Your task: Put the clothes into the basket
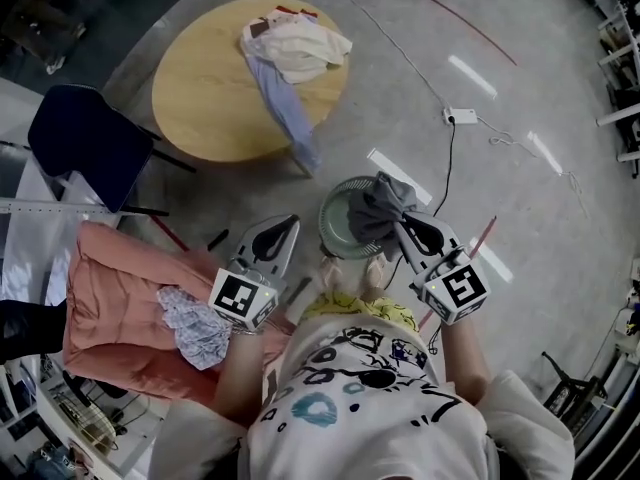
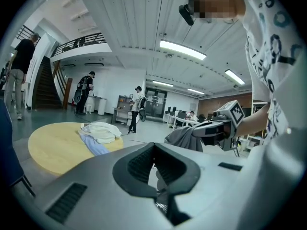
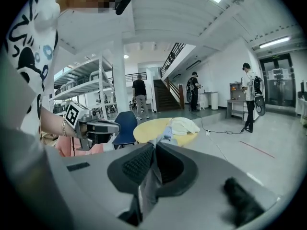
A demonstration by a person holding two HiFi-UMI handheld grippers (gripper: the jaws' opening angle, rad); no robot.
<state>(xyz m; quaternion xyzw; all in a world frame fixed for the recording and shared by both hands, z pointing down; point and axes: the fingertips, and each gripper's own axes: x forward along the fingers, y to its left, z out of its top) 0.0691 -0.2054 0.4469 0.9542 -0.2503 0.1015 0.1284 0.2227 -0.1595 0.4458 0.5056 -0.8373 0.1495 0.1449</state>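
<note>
My right gripper (image 1: 400, 218) is shut on a grey garment (image 1: 385, 203) that hangs over the round grey-green basket (image 1: 335, 243) on the floor. In the right gripper view the grey fabric (image 3: 148, 181) is pinched between the closed jaws of that gripper (image 3: 153, 145). My left gripper (image 1: 287, 225) hovers just left of the basket, jaws together and holding nothing; its own view shows the same (image 2: 153, 145). A cream garment (image 1: 295, 48) and a blue garment (image 1: 285, 103) lie on the round wooden table (image 1: 200, 98) beyond the basket.
A dark blue chair (image 1: 85, 143) stands left of the table. A pink cushion (image 1: 110, 298) with a patterned cloth (image 1: 195, 328) lies at my left. A power strip (image 1: 462, 116) and its cable cross the floor at right. People stand far off.
</note>
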